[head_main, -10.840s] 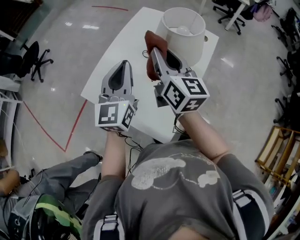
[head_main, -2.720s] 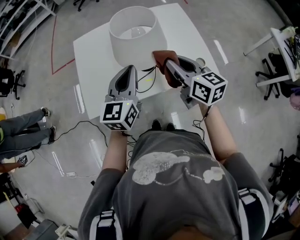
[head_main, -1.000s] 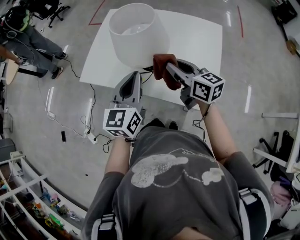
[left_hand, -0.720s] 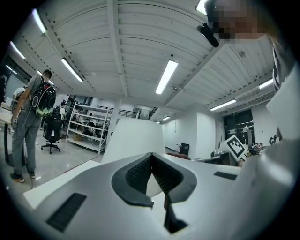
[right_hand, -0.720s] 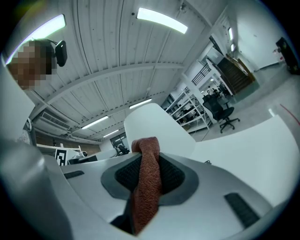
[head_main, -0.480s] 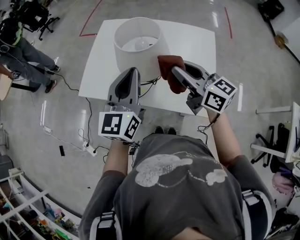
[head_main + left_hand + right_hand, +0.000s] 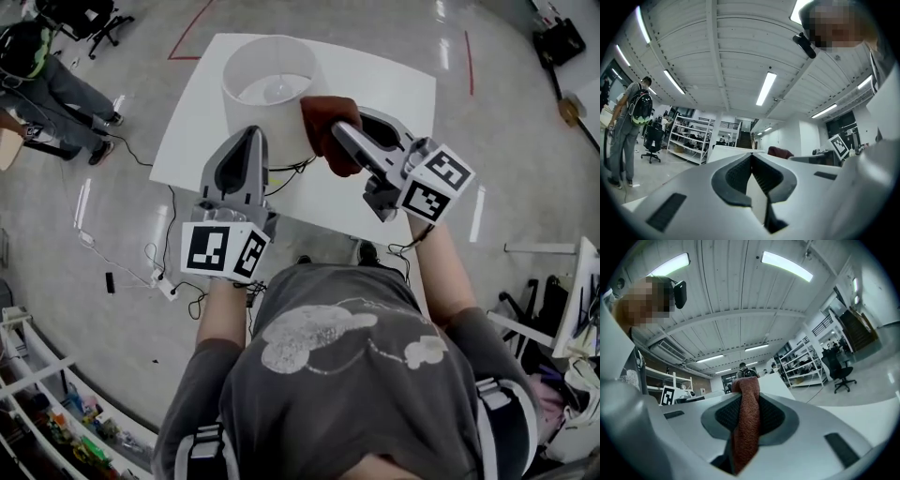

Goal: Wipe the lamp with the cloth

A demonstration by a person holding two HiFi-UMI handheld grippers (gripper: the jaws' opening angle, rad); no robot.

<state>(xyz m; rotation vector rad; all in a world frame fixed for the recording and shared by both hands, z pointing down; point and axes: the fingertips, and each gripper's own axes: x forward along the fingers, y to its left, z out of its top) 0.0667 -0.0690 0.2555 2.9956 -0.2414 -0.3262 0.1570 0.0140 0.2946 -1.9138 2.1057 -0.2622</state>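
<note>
A white lamp (image 7: pixel 272 94) with a round shade stands on the white table (image 7: pixel 394 84). A rust-red cloth (image 7: pixel 323 127) is clamped in my right gripper (image 7: pixel 330 124), which is shut on it; the cloth presses against the right side of the shade. In the right gripper view the cloth (image 7: pixel 745 423) hangs between the shut jaws. My left gripper (image 7: pixel 251 133) is shut with nothing in it, its tip close to the near side of the shade. In the left gripper view the lamp (image 7: pixel 736 152) and the cloth (image 7: pixel 780 152) show beyond the jaws.
A black cable (image 7: pixel 281 173) trails off the table's near edge, with more cable and a power strip (image 7: pixel 167 289) on the floor at left. A person (image 7: pixel 37 66) stands at upper left beside an office chair (image 7: pixel 89 14). Shelving (image 7: pixel 37 394) is at lower left.
The cloth in my right gripper has shifted left and up along the shade. The left gripper has moved slightly up toward the shade. The view has turned a little around the table.
</note>
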